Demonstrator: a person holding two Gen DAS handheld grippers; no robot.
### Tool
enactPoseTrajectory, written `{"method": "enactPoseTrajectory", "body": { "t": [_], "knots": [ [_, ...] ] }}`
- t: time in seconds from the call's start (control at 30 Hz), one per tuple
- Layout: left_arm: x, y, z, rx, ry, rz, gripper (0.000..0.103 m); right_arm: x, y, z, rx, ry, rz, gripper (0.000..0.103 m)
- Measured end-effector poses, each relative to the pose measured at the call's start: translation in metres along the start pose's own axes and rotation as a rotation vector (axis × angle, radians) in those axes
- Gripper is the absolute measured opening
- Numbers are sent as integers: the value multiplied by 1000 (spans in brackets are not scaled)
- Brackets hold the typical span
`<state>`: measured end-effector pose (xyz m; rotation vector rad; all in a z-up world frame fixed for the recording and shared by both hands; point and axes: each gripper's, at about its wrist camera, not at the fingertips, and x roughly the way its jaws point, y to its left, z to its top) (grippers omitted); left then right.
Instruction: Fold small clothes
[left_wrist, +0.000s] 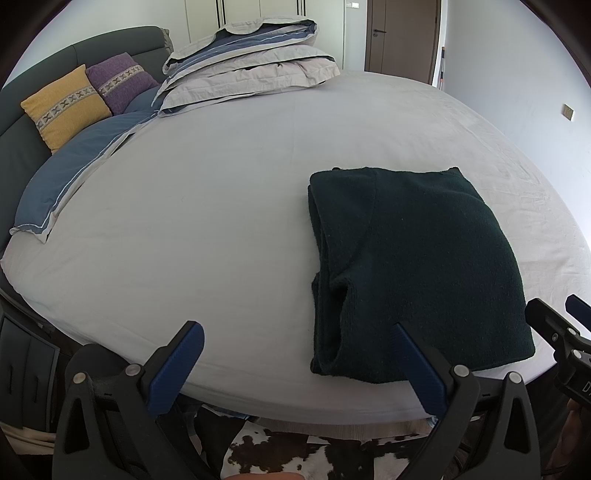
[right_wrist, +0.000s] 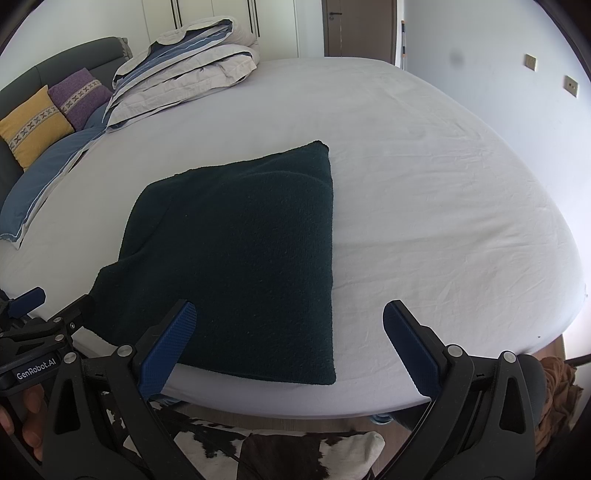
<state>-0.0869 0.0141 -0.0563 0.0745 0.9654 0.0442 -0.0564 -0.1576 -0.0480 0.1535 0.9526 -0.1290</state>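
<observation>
**Left wrist view: folded garment on the bed's near edge**

My left gripper (left_wrist: 299, 354) and right gripper (right_wrist: 290, 334) both hang released, holding nothing. Between them, the dark green garment (right_wrist: 236, 251) lies folded on the bed (right_wrist: 424, 221).

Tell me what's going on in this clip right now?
A person holds a gripper in each hand at the near edge of a bed. A dark green garment lies folded into a rough rectangle on the sheet. Both the left gripper and the right gripper are open and hold nothing.
</observation>
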Motion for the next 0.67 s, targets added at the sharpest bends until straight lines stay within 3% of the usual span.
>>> {"method": "enactPoseTrajectory", "body": {
  "t": [0.67],
  "knots": [
    [1,2,-1,4,-2,-5,103,0,4,-2,-1,1,4,103]
  ]
}}
